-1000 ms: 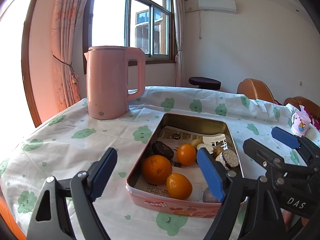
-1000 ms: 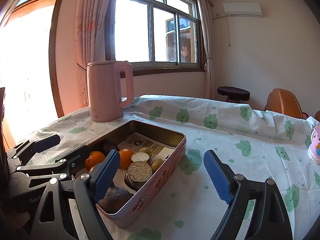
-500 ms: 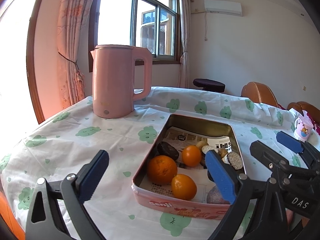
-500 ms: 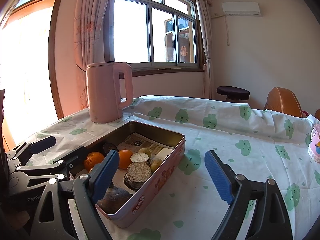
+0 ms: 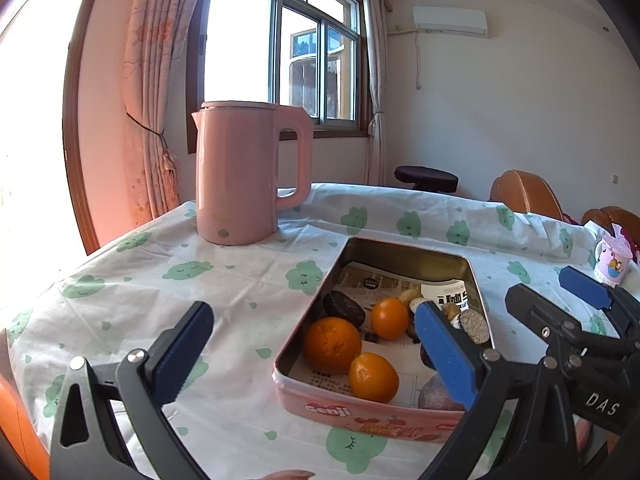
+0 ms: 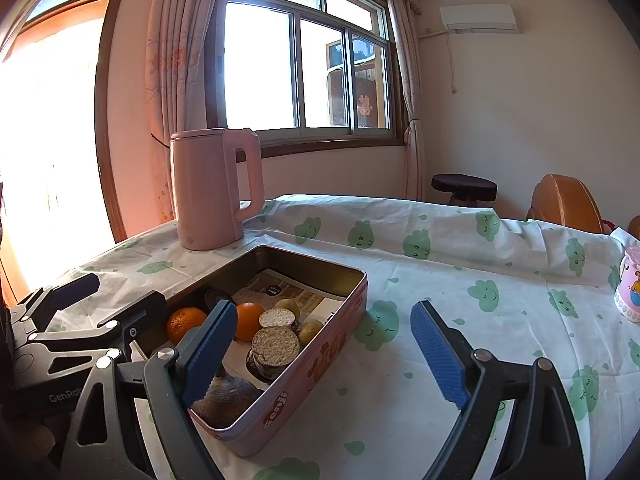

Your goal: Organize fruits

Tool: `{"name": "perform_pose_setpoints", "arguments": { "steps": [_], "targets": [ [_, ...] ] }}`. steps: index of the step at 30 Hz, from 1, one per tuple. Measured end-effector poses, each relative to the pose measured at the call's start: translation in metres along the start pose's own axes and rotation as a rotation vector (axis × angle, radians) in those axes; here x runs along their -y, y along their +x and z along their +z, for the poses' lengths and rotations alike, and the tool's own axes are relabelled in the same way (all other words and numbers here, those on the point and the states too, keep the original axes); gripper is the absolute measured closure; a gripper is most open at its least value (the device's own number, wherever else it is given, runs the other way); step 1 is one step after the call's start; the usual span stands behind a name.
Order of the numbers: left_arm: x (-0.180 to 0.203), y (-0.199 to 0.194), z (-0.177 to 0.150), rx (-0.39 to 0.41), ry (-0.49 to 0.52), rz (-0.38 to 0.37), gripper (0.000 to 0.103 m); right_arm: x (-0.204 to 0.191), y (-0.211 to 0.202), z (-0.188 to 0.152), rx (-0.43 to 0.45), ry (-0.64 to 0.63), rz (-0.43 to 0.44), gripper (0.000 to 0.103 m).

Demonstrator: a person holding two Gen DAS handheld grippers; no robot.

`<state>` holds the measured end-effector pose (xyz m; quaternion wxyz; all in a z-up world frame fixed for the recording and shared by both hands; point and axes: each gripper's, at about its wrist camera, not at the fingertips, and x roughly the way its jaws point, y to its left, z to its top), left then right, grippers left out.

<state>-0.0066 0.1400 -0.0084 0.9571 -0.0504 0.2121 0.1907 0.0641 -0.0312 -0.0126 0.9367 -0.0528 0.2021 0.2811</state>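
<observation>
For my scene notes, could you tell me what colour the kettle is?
The kettle is pale pink all over, clearest in the left wrist view.

Home dining room: curtains [image 5: 148, 92], kettle [image 5: 240, 172]

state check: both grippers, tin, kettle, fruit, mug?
left gripper: open, empty, above table.
right gripper: open, empty.
tin: lidless, paper-lined, on table.
oranges: three, inside tin.
kettle: upright, lid closed.
mug: upright, far right on table.
</observation>
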Motion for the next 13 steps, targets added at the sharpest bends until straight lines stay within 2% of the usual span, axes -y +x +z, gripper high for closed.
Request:
{"name": "perform_pose_setpoints", "arguments": {
  "steps": [13],
  "targets": [
    [0.0055,-0.0019,-0.0002,0.007,0.027,0.023,0.0,0.0019,0.0002,0.0002,0.001,0.009,-0.002,0.013]
  ]
}}
